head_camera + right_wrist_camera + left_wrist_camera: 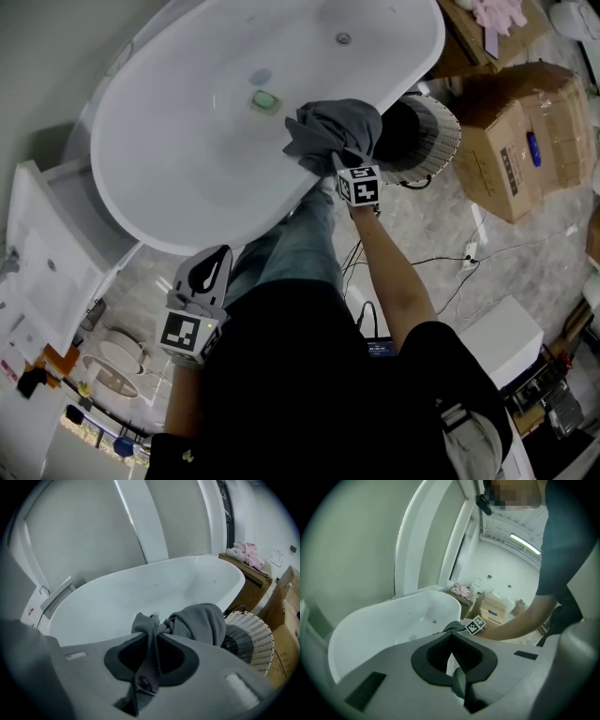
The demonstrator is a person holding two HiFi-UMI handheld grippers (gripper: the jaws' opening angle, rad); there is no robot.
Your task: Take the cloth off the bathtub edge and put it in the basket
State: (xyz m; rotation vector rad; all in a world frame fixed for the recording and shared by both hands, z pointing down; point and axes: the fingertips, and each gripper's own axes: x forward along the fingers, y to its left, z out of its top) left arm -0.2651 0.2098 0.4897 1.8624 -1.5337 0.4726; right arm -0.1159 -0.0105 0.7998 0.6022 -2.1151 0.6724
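A grey cloth point(333, 127) lies bunched on the near rim of the white bathtub point(159, 234). My right gripper point(336, 161) is shut on it, and a fold runs down between the jaws. In the right gripper view the cloth point(201, 620) bulges just past my right gripper point(157, 632), above the bathtub point(103, 606). The white woven basket point(433, 141) with a dark lining stands on the floor right beside the cloth, and it shows as the basket point(253, 637) in that view too. My left gripper point(217, 258) hangs low at the left, shut and empty. It faces the tub point(370, 630) from my left gripper point(451, 638).
Cardboard boxes point(525, 141) stand right of the basket. A white cabinet point(47, 272) sits left of the tub. Cables point(450, 272) cross the marble floor near a white box point(502, 337). A green drain plug point(265, 99) lies in the tub. Pink fabric point(246, 552) rests on a far shelf.
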